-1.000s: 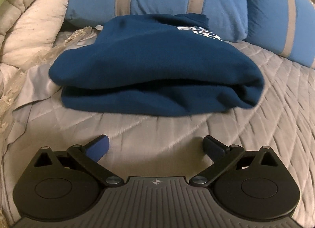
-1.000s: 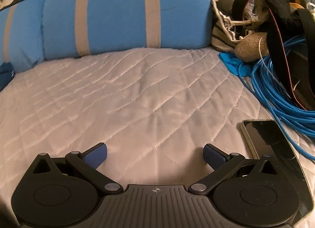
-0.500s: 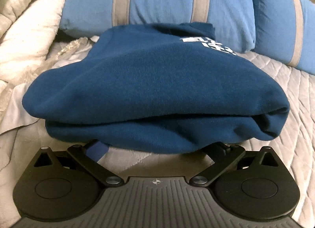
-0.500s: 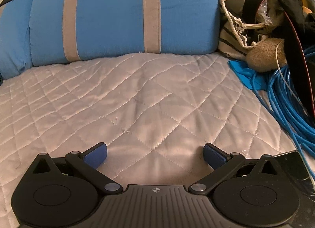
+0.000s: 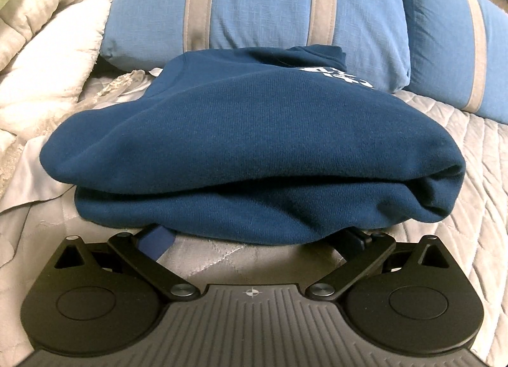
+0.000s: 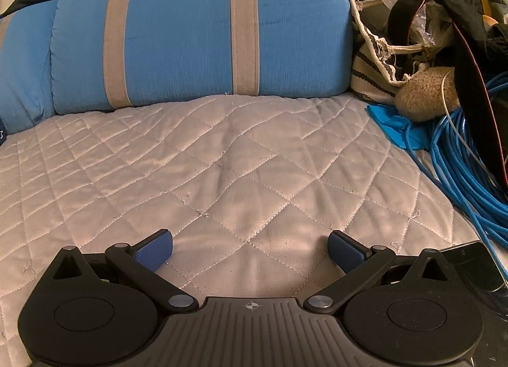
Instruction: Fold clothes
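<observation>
A folded dark blue sweatshirt (image 5: 254, 145) with white lettering lies on the quilted grey bedspread (image 5: 476, 157) in the left wrist view, in front of a blue striped pillow (image 5: 254, 2). My left gripper (image 5: 254, 237) is open, its fingertips tucked under the sweatshirt's near edge; the tips are partly hidden by the cloth. My right gripper (image 6: 250, 249) is open and empty, low over bare bedspread (image 6: 222, 151), with no clothing in its view.
A cream comforter (image 5: 41, 43) is bunched at the left. In the right wrist view, a blue striped pillow (image 6: 197, 27) is ahead, with a striped bag (image 6: 374, 68), a coiled blue cable (image 6: 460, 160) and a phone (image 6: 473, 265) along the right side.
My left gripper moved forward up to the sweatshirt and its fingertips slid under the near edge. My right gripper moved forward and left, so the phone slid toward the frame's right edge.
</observation>
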The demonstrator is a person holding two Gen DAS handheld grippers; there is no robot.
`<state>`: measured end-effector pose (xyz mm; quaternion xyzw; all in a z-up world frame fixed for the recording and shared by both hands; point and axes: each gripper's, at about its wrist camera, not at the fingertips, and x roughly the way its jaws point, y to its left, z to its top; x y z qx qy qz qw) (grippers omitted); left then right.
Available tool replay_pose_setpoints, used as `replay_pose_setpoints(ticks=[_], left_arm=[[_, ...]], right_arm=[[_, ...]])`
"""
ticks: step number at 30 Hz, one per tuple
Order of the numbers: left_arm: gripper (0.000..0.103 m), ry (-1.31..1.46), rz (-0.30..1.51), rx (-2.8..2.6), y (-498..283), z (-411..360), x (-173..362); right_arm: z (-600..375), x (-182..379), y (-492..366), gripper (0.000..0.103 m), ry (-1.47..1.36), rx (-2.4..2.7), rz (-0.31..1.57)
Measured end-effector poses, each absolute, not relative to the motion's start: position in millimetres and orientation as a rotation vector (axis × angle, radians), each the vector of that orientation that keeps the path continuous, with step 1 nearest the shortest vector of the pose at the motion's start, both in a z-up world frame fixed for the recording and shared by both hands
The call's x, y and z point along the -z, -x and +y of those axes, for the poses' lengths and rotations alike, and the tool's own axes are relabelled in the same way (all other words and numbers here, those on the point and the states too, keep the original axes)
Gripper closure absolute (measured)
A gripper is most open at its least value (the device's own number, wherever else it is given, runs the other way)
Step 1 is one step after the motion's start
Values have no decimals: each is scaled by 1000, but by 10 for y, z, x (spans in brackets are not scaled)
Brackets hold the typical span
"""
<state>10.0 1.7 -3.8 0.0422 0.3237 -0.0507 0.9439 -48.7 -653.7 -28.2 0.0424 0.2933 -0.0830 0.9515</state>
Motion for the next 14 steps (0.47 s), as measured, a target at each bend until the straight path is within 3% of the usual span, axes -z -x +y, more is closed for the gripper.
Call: replay_pose_setpoints(ticks=[14], left_arm=[[0, -87, 652, 102, -81, 12, 38]], right_arm=[[-6537, 288, 496, 0, -84, 170, 591]])
